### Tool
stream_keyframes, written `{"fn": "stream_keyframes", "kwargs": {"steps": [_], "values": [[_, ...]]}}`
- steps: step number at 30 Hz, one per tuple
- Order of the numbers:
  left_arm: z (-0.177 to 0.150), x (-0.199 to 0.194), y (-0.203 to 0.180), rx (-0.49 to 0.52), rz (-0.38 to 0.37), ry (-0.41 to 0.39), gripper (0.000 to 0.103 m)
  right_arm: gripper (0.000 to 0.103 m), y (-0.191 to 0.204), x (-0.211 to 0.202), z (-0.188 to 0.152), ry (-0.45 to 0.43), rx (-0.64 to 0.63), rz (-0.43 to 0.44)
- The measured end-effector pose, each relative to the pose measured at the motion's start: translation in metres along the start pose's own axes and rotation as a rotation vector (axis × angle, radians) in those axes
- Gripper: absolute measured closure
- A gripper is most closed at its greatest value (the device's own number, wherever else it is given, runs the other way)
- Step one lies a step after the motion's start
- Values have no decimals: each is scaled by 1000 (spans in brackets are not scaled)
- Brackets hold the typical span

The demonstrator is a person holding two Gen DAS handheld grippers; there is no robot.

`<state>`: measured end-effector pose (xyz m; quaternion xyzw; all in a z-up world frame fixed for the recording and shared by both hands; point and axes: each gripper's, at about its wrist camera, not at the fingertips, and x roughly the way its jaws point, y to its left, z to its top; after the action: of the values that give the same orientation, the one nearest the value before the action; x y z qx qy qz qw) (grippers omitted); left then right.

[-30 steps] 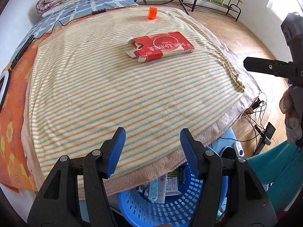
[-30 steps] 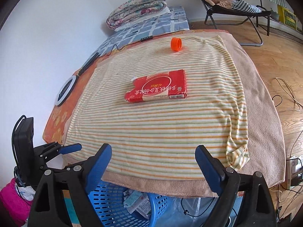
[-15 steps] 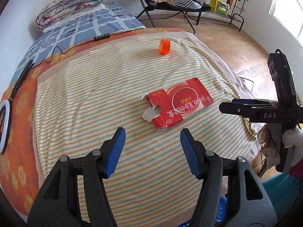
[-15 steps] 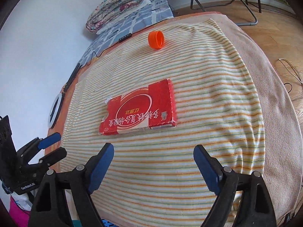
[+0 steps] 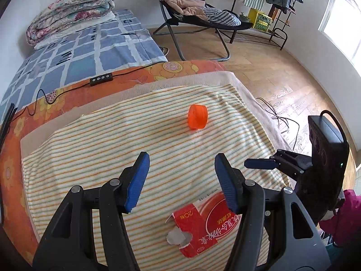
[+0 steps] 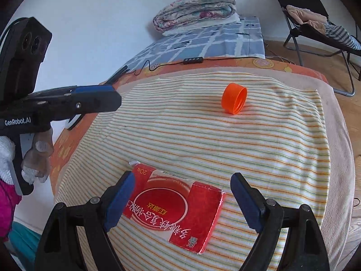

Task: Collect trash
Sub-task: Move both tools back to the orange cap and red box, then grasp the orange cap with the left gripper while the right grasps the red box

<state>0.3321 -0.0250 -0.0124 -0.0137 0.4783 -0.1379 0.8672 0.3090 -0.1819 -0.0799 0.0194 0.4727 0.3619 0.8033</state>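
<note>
**Two empty grippers close in on the last scraps on the bed**

On the left, the left gripper (image 5: 181, 176) hangs over the striped blanket (image 5: 112, 140) with its blue pads apart and nothing between them. It looks lined up on the orange cap (image 5: 197, 119), which lies on its side out ahead, toward the far end of the blanket and well apart from everything else. That gap looks ample for something so small, but a cap resting on its rim could roll on soft cloth at a nudge.

Moving right, the right gripper (image 6: 182, 199) hovers low over the red carton (image 6: 173, 212), jaws spread wide, bracketing it but not touching it. The carton lies flat at the near end, its torn flap turned to the left. Being flat on plush fabric, I'd judge it awkward to pinch without catching the blanket too.

Each hand appears to have its own target, so they need not cross, though they are close side by side.

Around them: a black cable with an inline switch (image 5: 101, 82) runs across the orange sheet beyond the blanket, a folded quilt (image 5: 72, 11) sits far left, and a folding chair (image 5: 198, 20) stands on the floor far right. None of it blocks either reach.
</note>
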Motion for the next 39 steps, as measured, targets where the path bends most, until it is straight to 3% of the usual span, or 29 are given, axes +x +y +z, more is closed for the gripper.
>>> {"fn": "stream_keyframes", "kwargs": {"steps": [7,13,18,23,24,26,34,39], "values": [[38,48,-2,-42,-51,31,41,15,-14,27,0,52,9,129],[49,81,-17,-9,-11,62,41,15,-11,11,-34,119,-3,265],[54,103,-25,5,36,68,41,15,-5,-12,-54,102,-14,215],[55,122,-38,47,66,78,43,1,14,-21,-46,70,-119,111],[56,125,-38,42,65,78,47,1,19,-23,-45,62,-138,96],[57,132,-34,24,54,90,79,1,21,-22,-44,63,-168,85],[50,119,-18,-5,47,40,81,0,46,2,-39,115,-359,16],[35,83,3,13,83,20,81,0,58,17,-31,152,-440,61]]}}
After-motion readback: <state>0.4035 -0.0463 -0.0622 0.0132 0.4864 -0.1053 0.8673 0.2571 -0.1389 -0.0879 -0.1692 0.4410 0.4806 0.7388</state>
